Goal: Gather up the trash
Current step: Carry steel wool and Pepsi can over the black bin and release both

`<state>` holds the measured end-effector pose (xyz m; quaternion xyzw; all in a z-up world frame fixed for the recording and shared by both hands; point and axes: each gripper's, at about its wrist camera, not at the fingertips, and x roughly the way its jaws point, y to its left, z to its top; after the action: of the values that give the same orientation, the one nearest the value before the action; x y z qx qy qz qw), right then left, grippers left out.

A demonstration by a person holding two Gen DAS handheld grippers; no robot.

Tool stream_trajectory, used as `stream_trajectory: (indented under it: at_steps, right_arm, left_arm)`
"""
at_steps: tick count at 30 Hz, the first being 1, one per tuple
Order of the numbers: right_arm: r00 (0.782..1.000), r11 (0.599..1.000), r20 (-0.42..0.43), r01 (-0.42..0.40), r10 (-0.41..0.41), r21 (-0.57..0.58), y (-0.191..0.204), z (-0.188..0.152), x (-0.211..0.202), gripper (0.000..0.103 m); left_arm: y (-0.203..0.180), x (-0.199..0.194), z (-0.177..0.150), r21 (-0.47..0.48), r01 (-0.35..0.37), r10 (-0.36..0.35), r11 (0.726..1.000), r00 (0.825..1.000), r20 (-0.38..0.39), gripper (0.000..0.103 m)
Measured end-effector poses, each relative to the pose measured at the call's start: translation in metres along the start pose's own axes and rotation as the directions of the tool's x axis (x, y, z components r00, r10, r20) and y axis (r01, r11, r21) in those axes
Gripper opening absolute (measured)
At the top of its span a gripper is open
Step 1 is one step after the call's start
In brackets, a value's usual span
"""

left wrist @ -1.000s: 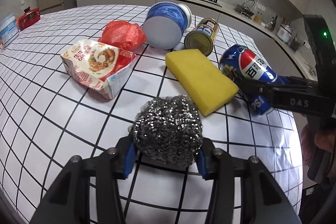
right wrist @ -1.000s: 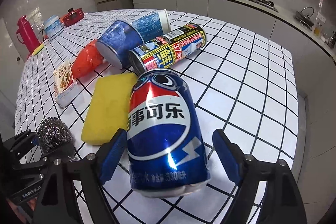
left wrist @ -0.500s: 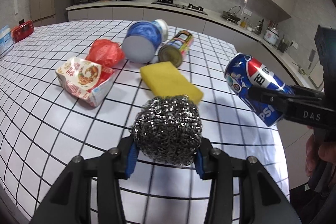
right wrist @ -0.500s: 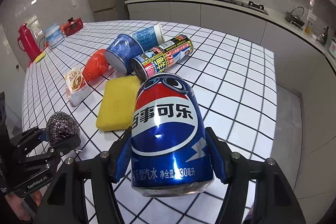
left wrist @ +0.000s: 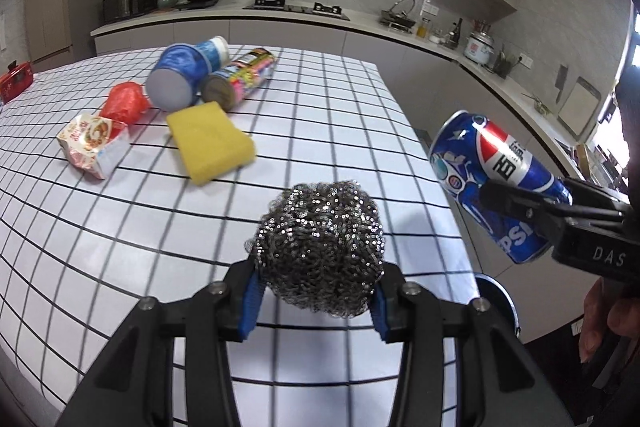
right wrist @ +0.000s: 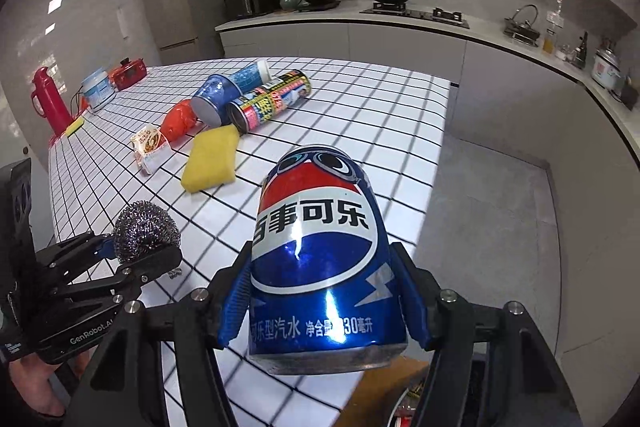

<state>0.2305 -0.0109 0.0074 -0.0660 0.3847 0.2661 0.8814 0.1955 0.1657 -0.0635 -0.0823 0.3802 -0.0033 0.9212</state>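
My left gripper (left wrist: 314, 301) is shut on a steel wool ball (left wrist: 318, 247) and holds it above the near end of the checked table (left wrist: 340, 99). It also shows in the right wrist view (right wrist: 146, 227). My right gripper (right wrist: 326, 301) is shut on a blue Pepsi can (right wrist: 320, 251), lifted off the table's right edge; the can also shows in the left wrist view (left wrist: 492, 183). On the table lie a yellow sponge (left wrist: 210, 143), a snack packet (left wrist: 92, 143), a red bag (left wrist: 124, 101), a blue cup (left wrist: 184, 75) and a printed tin can (left wrist: 240, 77).
A dark round bin rim (left wrist: 498, 297) shows below the table's right edge. A red thermos (right wrist: 50, 103), a white tub (right wrist: 98, 91) and a small red pot (right wrist: 128, 73) stand at the table's far left end. Kitchen counters run behind and to the right.
Both grippers have lifted and pulled back from the table with their loads. The right gripper shut on the Pepsi can and carried it off past the table's right edge.
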Motion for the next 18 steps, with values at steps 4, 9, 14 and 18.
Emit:
stream_trajectory:
  at_steps: [4, 9, 14, 18]
  right_arm:
    - [1.000, 0.999, 0.000, 0.029, -0.029, 0.035, -0.022, -0.023, -0.020, 0.066]
    - [0.997, 0.994, -0.003, 0.071, -0.071, 0.083, -0.057, -0.048, -0.044, 0.066]
    - [0.992, 0.984, -0.021, 0.122, -0.121, 0.131, -0.099, -0.077, -0.067, 0.066]
    - [0.987, 0.973, -0.054, 0.157, -0.150, 0.169, -0.133, -0.106, -0.076, 0.066]
  left_arm:
    - [-0.026, 0.001, -0.005, 0.029, 0.023, -0.023, 0.999, 1.000, -0.005, 0.045]
    - [-0.064, 0.002, -0.011, 0.061, 0.062, -0.061, 0.996, 0.998, -0.009, 0.045]
    - [-0.111, 0.003, -0.021, 0.100, 0.111, -0.110, 0.989, 0.994, -0.015, 0.045]
    - [-0.147, 0.008, -0.030, 0.127, 0.144, -0.142, 0.981, 0.990, -0.026, 0.045]
